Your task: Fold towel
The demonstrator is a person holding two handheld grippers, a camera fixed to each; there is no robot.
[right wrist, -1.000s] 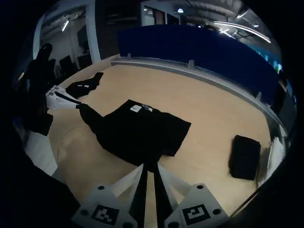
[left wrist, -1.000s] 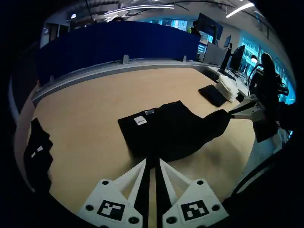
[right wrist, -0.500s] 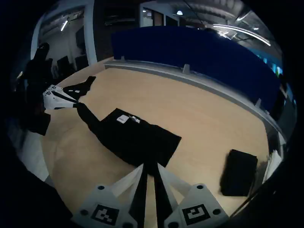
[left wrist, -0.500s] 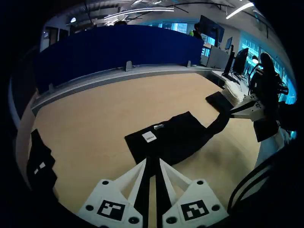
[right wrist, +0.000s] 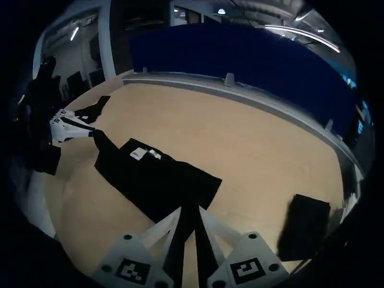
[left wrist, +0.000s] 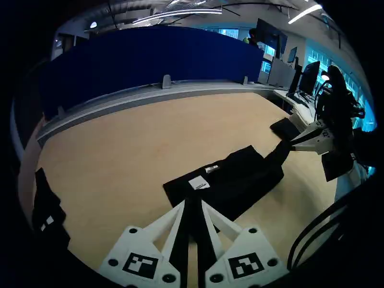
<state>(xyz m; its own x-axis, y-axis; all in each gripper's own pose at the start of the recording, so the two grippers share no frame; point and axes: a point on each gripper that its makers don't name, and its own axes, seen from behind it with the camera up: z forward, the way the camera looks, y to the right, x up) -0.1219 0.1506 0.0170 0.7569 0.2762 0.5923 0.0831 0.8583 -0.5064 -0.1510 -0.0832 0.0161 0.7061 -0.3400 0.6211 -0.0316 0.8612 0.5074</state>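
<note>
A black towel (left wrist: 230, 177) with a white label (left wrist: 198, 182) lies stretched in a long band across the wooden table (left wrist: 144, 139). My left gripper (left wrist: 193, 205) is shut on its near edge in the left gripper view. Farther right there, the right gripper (left wrist: 289, 144) pinches the towel's far corner. In the right gripper view the towel (right wrist: 153, 180) runs leftward from my right gripper (right wrist: 190, 210), which is shut on its edge. The left gripper (right wrist: 94, 133) holds the opposite corner, slightly lifted off the table.
A folded black towel (right wrist: 305, 223) lies to the right, also visible as a dark pad (left wrist: 285, 128). More black cloth (left wrist: 45, 211) sits at the table's left end. A blue partition (left wrist: 144, 57) bounds the far edge. Monitors (left wrist: 307, 74) stand beyond.
Both grippers have pulled back with the towel. It has gone from a loose, raised shape to a flatter, narrower band lying on the table.
</note>
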